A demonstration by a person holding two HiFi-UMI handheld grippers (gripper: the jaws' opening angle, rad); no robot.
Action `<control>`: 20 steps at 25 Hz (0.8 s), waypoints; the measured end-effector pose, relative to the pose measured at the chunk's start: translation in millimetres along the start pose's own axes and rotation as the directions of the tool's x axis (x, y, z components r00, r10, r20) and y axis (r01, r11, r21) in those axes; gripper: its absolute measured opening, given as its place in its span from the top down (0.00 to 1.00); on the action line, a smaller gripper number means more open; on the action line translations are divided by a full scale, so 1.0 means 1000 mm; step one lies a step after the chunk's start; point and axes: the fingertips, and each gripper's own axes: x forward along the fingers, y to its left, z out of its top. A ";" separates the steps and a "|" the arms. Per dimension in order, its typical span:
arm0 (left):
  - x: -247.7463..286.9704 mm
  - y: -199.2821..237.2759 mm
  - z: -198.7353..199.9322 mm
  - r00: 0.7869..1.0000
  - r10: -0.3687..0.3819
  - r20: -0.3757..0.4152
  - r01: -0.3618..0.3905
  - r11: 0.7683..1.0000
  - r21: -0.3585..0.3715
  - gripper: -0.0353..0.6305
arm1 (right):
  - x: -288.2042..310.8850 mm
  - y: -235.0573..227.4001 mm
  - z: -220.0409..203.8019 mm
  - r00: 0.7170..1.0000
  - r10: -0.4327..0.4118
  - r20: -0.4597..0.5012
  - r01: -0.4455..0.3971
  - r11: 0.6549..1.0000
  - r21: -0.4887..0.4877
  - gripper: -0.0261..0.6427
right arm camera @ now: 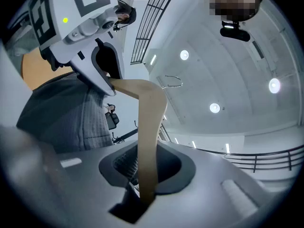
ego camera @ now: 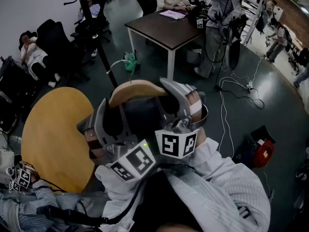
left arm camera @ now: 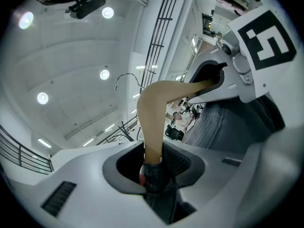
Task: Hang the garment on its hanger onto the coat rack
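Observation:
A wooden hanger (ego camera: 137, 88) with a dark grey garment (ego camera: 145, 115) draped on it is held up in the air in front of me. Its metal hook (ego camera: 116, 64) points toward the black coat rack (ego camera: 91, 6) at the far left. My left gripper (ego camera: 104, 127) is shut on the hanger's left arm (left arm camera: 152, 113), with garment cloth (left arm camera: 223, 122) pinched in its jaws (left arm camera: 153, 167). My right gripper (ego camera: 186, 103) is shut on the hanger's other arm (right arm camera: 149, 122), which runs between its pads (right arm camera: 146, 167). The hook (right arm camera: 173, 80) shows against the ceiling.
A round wooden table (ego camera: 53, 134) is just below left. A dark rectangular table (ego camera: 164, 28) stands ahead with people around it. Black office chairs (ego camera: 58, 37) crowd the rack's base. Cables (ego camera: 227, 105) and a red and black item (ego camera: 260, 151) lie on the floor at right.

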 end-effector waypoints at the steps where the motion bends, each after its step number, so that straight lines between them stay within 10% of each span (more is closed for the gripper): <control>1: -0.001 0.000 0.001 1.000 0.001 -0.002 -0.001 1.000 0.002 0.78 | 0.001 0.000 -0.001 1.000 0.000 0.000 0.000 1.000 0.000 0.85; 20: -0.002 0.000 0.000 1.000 -0.031 0.001 0.031 0.999 -0.009 0.77 | 0.000 0.003 -0.001 1.000 -0.004 -0.024 0.004 1.000 0.001 0.85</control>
